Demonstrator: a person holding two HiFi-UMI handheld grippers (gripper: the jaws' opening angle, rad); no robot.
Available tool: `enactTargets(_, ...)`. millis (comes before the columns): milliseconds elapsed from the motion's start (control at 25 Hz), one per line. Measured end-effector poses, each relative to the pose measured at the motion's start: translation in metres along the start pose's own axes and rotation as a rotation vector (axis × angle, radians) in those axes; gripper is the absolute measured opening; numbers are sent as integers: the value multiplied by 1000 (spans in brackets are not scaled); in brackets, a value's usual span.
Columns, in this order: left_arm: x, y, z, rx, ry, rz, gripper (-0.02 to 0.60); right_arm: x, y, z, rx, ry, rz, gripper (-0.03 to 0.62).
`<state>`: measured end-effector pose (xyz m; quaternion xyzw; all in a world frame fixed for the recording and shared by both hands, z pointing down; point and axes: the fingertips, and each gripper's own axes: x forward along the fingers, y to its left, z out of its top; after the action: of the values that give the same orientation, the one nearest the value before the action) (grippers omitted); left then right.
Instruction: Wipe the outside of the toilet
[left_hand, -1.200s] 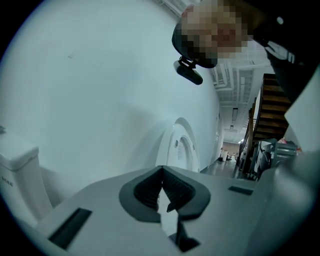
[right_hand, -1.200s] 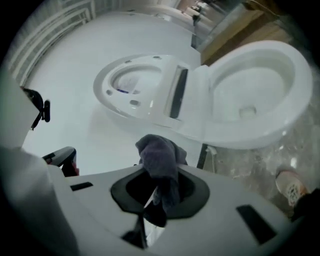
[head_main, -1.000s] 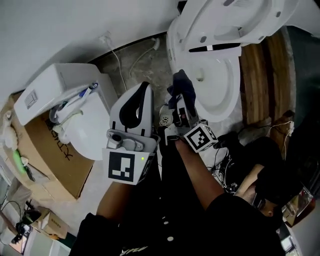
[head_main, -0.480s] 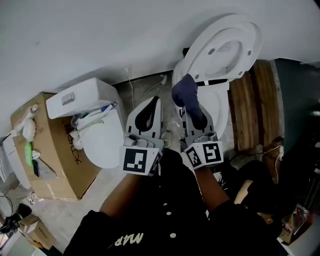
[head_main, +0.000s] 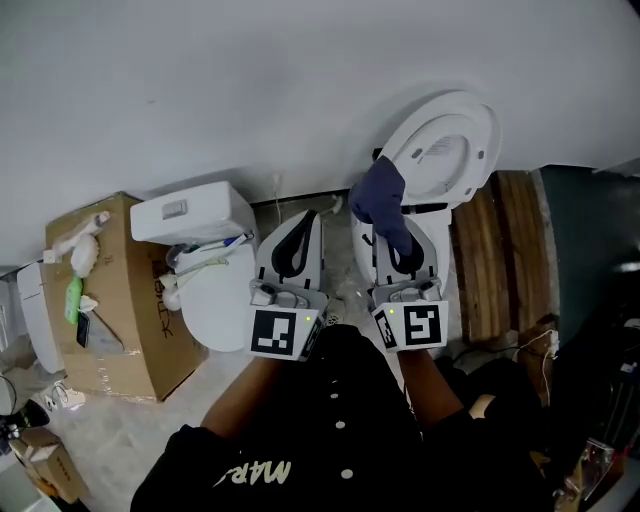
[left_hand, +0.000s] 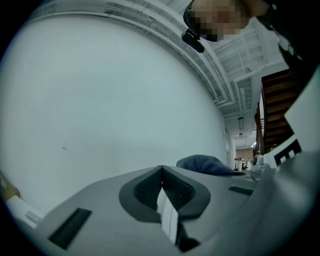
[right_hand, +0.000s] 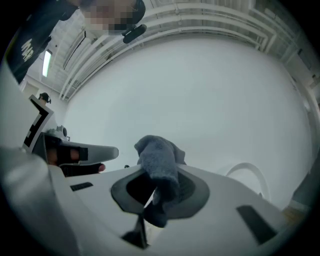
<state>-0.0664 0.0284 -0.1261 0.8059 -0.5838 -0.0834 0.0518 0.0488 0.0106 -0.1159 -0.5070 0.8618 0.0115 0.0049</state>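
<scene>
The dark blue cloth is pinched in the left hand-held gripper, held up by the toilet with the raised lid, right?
Not the left: the right gripper view shows the dark blue cloth pinched in the right hand-held gripper, held up by the toilet with the raised lid.

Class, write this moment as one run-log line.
left gripper: shut, empty | right gripper: shut on blue cloth | toilet: lid up
</scene>
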Motion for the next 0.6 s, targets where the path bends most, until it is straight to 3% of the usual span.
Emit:
enactTargets(320, -14, 13, 45, 22, -51, 35, 11, 0, 12, 55, -55, -69, 30, 54)
enactTargets(600, -28, 23, 80, 65, -75, 67, 11, -13, -15, 85, -36, -115, -39, 54)
